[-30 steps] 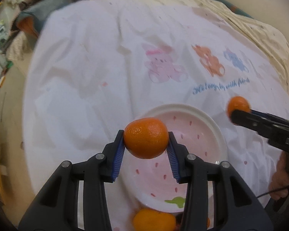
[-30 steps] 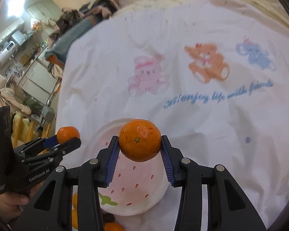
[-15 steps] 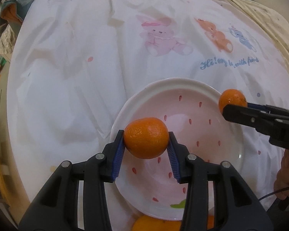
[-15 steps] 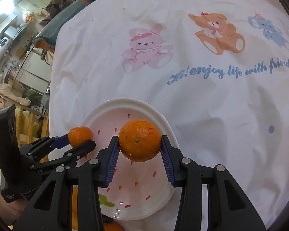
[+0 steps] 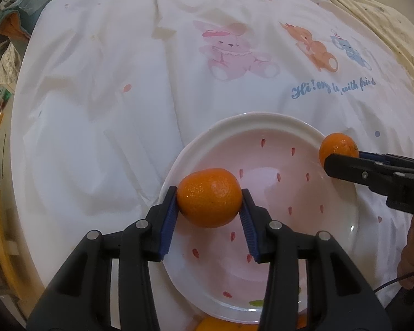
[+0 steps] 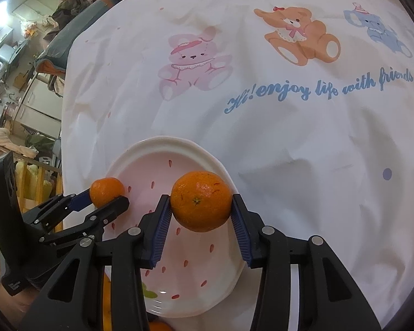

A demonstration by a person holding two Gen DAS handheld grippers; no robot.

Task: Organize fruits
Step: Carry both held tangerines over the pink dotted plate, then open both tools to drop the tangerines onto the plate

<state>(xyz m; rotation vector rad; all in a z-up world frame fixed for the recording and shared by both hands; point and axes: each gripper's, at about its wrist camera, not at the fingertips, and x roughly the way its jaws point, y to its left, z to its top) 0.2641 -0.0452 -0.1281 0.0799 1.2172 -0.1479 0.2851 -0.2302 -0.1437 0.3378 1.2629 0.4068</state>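
Observation:
My left gripper is shut on an orange mandarin and holds it over the left rim of a pink strawberry-pattern plate. My right gripper is shut on a second mandarin over the plate's right side. Each gripper shows in the other view: the right one with its mandarin at the plate's right rim, the left one with its mandarin at the plate's left rim.
The plate lies on a white cloth with cartoon bears and blue lettering. More mandarins lie just below the plate's near edge, partly hidden. Clutter and furniture stand beyond the cloth's left edge.
Both grippers have moved forward and down toward the plate, each still holding its mandarin. The plate now looks larger and closer beneath them.

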